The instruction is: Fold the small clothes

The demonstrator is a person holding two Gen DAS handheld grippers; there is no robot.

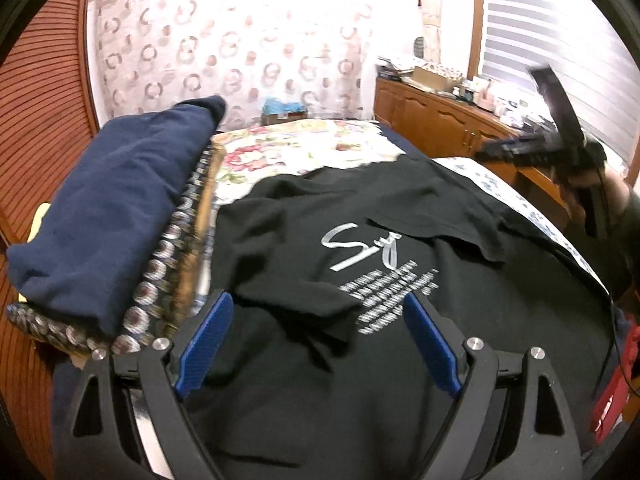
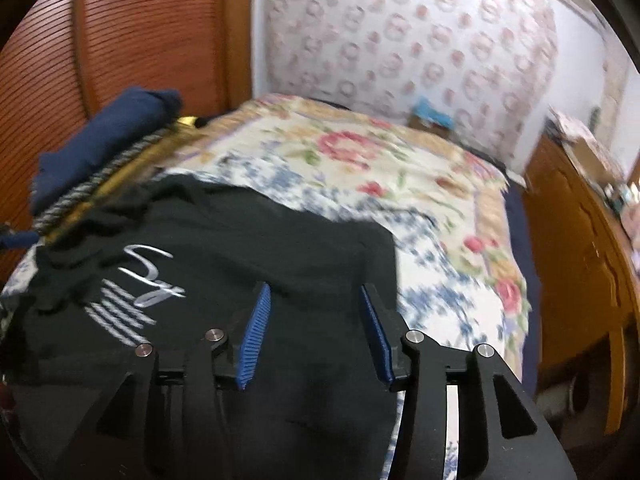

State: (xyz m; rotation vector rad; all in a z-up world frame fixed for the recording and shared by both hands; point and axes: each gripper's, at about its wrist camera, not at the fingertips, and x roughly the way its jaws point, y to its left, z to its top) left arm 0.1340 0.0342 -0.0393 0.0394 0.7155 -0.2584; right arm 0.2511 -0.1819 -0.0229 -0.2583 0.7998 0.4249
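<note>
The black T-shirt (image 1: 320,216) lay spread on the bed (image 2: 420,184), printed side up, directly beneath and ahead of both tools, its white logo (image 1: 360,248) plain to see. One sleeve was already turned in over the chest, just ahead and right of the left hand-held gripper (image 1: 318,332), so by my reading the fold was partway: sleeves coming in, body not yet halved.

That left hand-held gripper hung above the cloth with its blue pads (image 1: 208,344) spread wide, nothing between them. The right hand-held gripper (image 2: 316,320) hovered over the shirt's right edge, jaws parted too, no fabric caught between them. So neither tool had hold of the garment.

Out to the left of the left tool sat a stack: a folded navy garment (image 1: 108,208) on top of a patterned one (image 1: 168,264), likely the finished pile. Ahead of the right tool the floral bedspread ran on bare towards the wallpapered wall (image 2: 400,40), with a wooden cabinet (image 2: 580,240) off to its right.

Next, I judged, each tool would need to drop to an edge of the shirt, pinch a single layer cleanly, and carry it across without dragging the tucked sleeve loose.
</note>
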